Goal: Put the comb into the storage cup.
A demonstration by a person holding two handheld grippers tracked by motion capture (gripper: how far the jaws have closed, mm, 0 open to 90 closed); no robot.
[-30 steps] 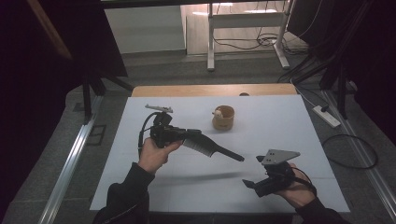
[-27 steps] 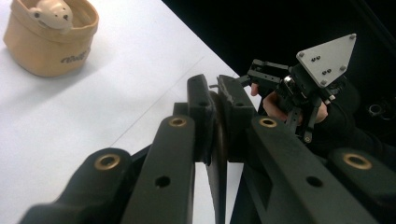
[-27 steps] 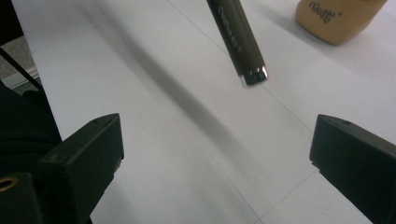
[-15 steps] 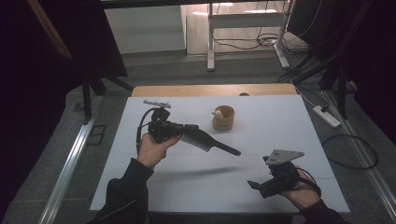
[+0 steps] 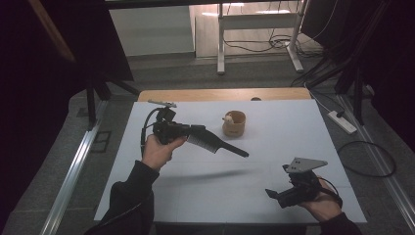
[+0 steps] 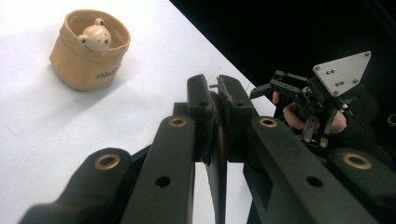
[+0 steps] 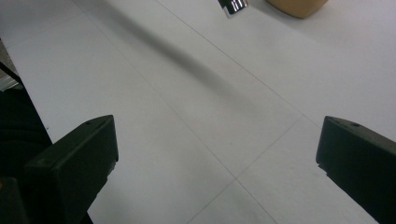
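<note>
High view: left gripper (image 5: 195, 131) up off the table (image 5: 274, 196), clamped on the toothed end of a black comb (image 5: 215, 144). Long axis running down and rightward, handle tip aimed toward the right gripper (image 5: 274, 194), which waits low near the table's near right corner, jaws spread and empty. Small tan basket (image 5: 234, 124) just beyond the comb, apart from it. Broad bare surface between the two hands, so plenty of room for a handover or a set-down; near edge close under the right hand.

Left gripper view: jaws pinched tight on the comb's (image 6: 218, 140) thin spine, seen edge-on between them. Basket (image 6: 86, 51) with a little bear figure (image 6: 94, 36) inside, off to the upper left. Right gripper (image 6: 266, 88) farther off past the jaws, on the line of the comb.

Right gripper view: jaws wide apart, nothing between. Comb tip (image 7: 233, 5) at the top edge, well ahead, basket (image 7: 297, 6) beside it. Likely next: right hand closing that gap.
</note>
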